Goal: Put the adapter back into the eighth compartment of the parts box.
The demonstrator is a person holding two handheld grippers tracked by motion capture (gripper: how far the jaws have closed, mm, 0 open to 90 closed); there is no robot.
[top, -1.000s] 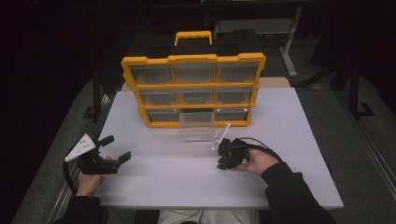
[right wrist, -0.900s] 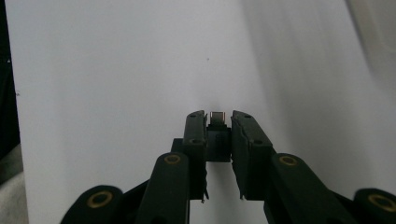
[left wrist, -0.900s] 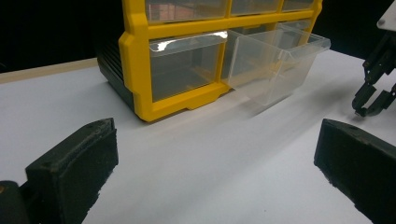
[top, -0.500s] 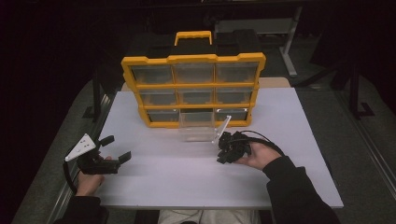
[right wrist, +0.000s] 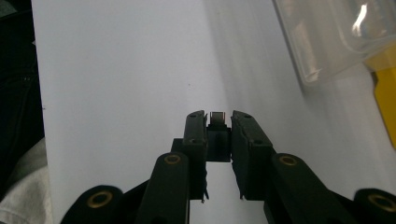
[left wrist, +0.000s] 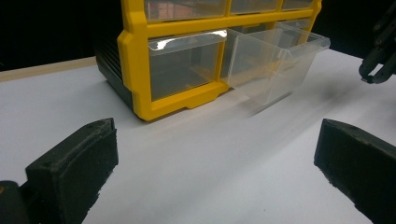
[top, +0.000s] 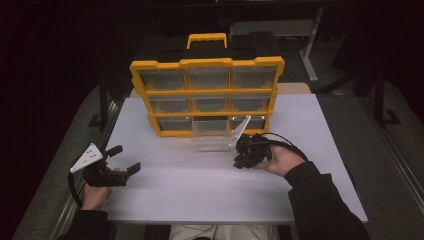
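Lifted slightly off the white table (top: 200, 190) since a second ago, the right gripper (right wrist: 219, 122) stays clenched on a small dark part (right wrist: 218, 117) pinched at its fingertips. Just ahead and to one side sits the clear drawer (top: 212, 136), pulled out of the yellow organizer (top: 207, 92). The narrow pinch could let the part slip before it clears the drawer's rim. Palm up, the right hand (top: 280, 159) cradles its tool; the left gripper (top: 124, 160) rests well apart, jaws wide and empty.
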